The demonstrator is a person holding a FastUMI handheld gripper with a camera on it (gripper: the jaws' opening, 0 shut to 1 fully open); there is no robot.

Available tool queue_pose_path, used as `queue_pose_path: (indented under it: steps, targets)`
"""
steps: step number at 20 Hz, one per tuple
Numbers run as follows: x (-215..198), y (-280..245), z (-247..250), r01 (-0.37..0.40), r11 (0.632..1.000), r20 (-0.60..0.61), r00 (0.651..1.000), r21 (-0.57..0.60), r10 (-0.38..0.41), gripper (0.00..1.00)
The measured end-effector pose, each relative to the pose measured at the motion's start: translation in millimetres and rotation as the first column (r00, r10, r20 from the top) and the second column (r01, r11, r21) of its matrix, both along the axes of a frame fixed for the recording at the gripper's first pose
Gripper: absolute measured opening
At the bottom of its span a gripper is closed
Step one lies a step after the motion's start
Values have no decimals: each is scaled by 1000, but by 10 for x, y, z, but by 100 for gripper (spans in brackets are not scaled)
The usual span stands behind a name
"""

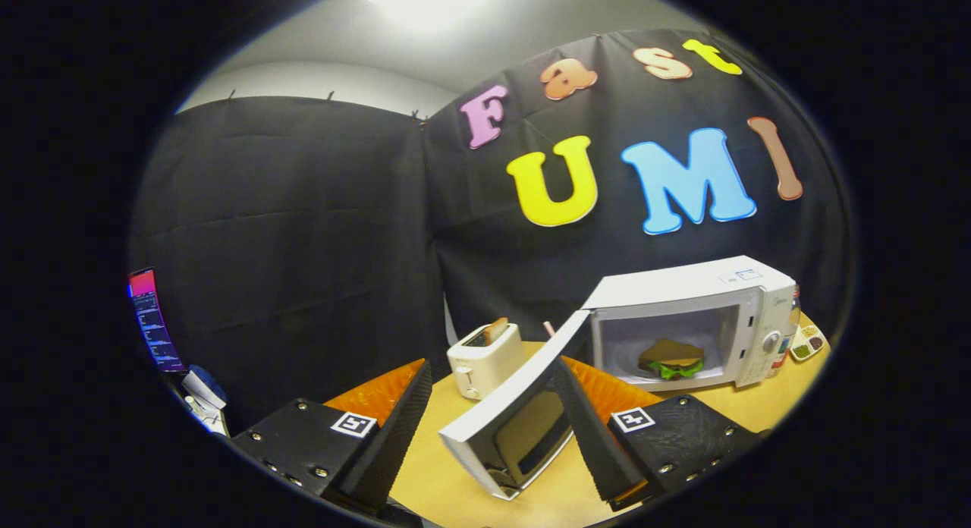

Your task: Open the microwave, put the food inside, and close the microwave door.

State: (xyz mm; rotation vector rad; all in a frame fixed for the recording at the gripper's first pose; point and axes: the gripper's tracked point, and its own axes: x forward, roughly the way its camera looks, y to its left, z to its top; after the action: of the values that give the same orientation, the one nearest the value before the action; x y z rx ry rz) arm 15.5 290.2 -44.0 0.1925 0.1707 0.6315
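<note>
White enamel covers the one microwave (694, 304) on the far right of the wooden table (447, 482), and we see its door (516, 414) swung wide toward us, its free edge reaching between our two fingers. We judge the task about two thirds done: the door is open, and the food (671, 359), a single sandwich with a brown top and green leaf, sits inside the cavity on the floor of the oven. What is left, as we read it, is closing the door.

Our gripper (489, 437) is spread wide, holding nothing; the right finger (599, 437) lies just beside the door's inner face, perhaps touching it, though the fisheye bend makes contact hard to confirm. The left finger (387, 437) stands well apart from the door.

Counting on downward: one white toaster (485, 357) with one slice poking up stands left of the microwave, near the wall. One orange mat (375, 395) lies under it and runs behind the door. One small divided tray (806, 343) with green and dark contents rests at the microwave's right side. One lit screen (154, 319) glows far off to the left.
</note>
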Motion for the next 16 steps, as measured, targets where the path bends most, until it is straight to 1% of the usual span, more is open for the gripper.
queue_pose_path:
  steps: [4,5,7,9,10,11,12,13,14,16]
  targets:
    - [-302,558,-13,-139,990,11,990,-21,139,96]
    - [-389,682,-68,-169,985,3,986,-30,169,94]
    - [-503,874,-194,-219,974,-6,976,-58,219,83]
    - [-558,938,-393,-233,967,-25,972,-101,232,46]
    - [-572,1001,-527,-254,960,-49,967,-116,250,28]
    - [-603,1068,-657,-285,950,-81,958,-129,277,25]
    - [-520,1002,-771,-240,957,-83,970,-165,229,25]
    - [-456,1000,-818,-241,955,-86,970,-173,230,13]
    - [-454,1056,-921,-270,948,-126,960,-168,251,2]
    - [-357,993,-1061,-248,949,-144,964,-192,223,2]
